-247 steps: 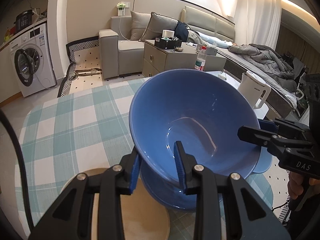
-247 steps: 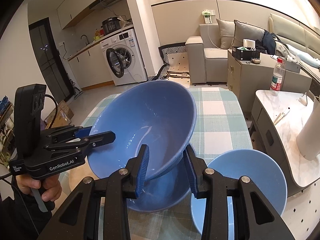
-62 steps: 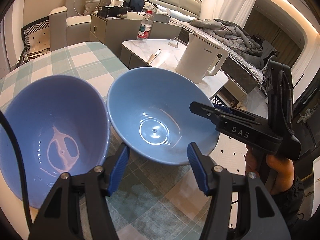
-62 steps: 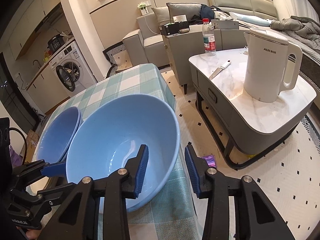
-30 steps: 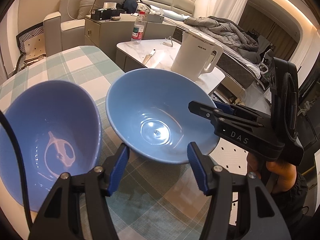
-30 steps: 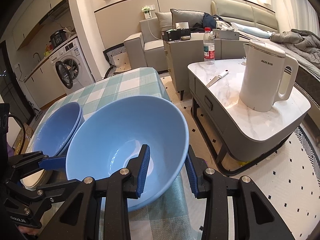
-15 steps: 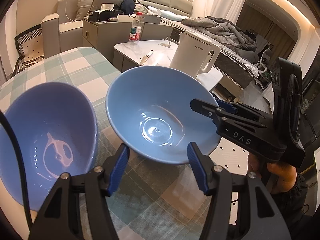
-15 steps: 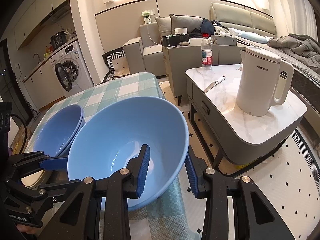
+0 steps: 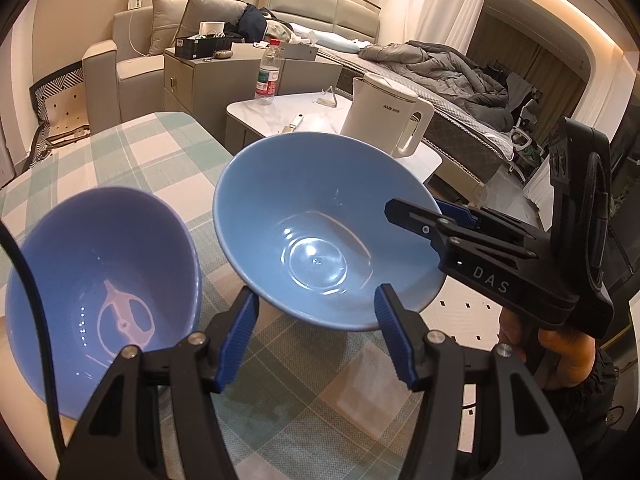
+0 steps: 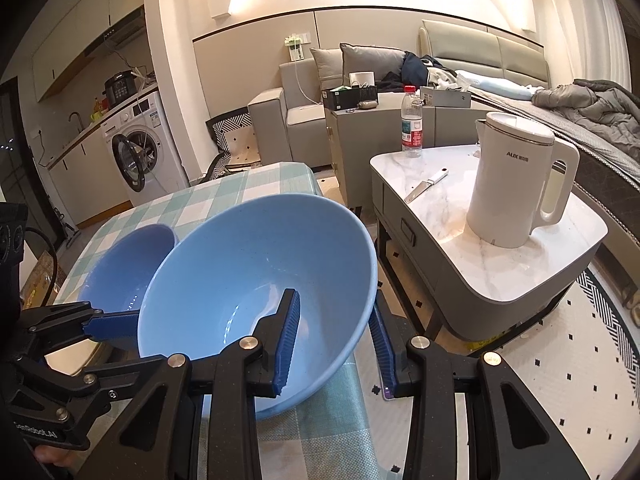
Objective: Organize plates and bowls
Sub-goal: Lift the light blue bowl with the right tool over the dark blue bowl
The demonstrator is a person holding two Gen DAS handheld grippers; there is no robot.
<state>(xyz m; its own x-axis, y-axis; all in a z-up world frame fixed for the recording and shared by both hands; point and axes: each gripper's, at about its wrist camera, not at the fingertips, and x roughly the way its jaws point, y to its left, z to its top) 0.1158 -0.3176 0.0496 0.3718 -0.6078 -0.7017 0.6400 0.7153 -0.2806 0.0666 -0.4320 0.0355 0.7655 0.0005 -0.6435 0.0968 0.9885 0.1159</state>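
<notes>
A light blue bowl (image 9: 320, 232) hangs tilted just above the green checked table (image 9: 132, 152), near its right edge. My right gripper (image 10: 334, 340) is shut on the bowl's rim, one finger inside the bowl (image 10: 248, 280) and one outside. In the left wrist view the right gripper (image 9: 452, 216) holds the bowl's right rim. My left gripper (image 9: 316, 320) stands open just in front of the bowl's near side, its pads not pressing on it. A darker blue bowl (image 9: 104, 300) sits to the left on the table, also in the right wrist view as the darker bowl (image 10: 128, 264).
A marble coffee table (image 10: 512, 240) stands right of the dining table, bearing a white kettle (image 10: 516, 184), a water bottle (image 10: 412, 128) and a knife (image 10: 426, 186). The tablecloth's edge drops off right under the held bowl. A pale board (image 10: 68, 360) lies under the darker bowl.
My right gripper has risen a little with the light blue bowl, which now hangs slightly higher and more tilted. The left gripper has stayed open and almost still.
</notes>
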